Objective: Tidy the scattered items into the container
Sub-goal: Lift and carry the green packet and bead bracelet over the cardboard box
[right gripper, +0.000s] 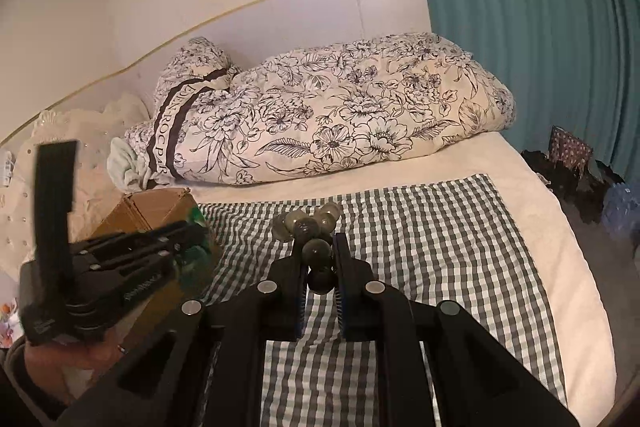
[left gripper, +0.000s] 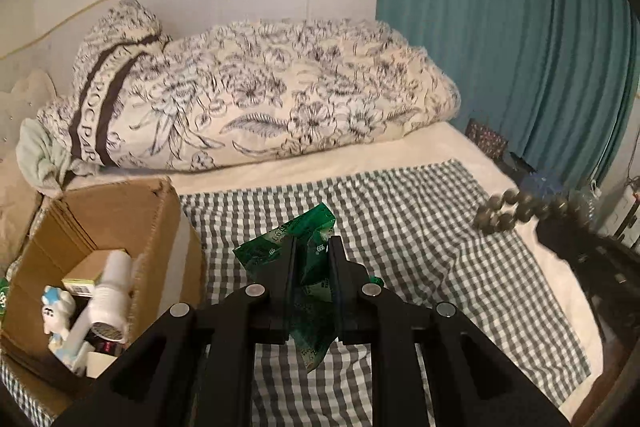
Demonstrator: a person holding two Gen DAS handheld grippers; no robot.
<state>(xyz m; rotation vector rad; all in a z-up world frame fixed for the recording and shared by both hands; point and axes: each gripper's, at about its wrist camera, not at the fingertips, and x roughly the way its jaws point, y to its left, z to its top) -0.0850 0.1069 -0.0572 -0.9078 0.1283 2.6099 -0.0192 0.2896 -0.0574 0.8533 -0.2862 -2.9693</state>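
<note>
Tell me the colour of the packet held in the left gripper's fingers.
Green with white print, the packet; clearest in the left wrist view.

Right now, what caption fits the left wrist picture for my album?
Left gripper pinches a green packet above the checked cloth, beside the cardboard box.

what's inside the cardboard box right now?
In the cardboard box: a white bottle, a small white-and-blue figurine and a flat carton. Anything beneath them is covered.

Glossy green plastic packet (left gripper: 310,291), matt corrugated cardboard box (left gripper: 120,215), glassy smooth beads (right gripper: 316,227), woven checked cloth (left gripper: 420,227).
</note>
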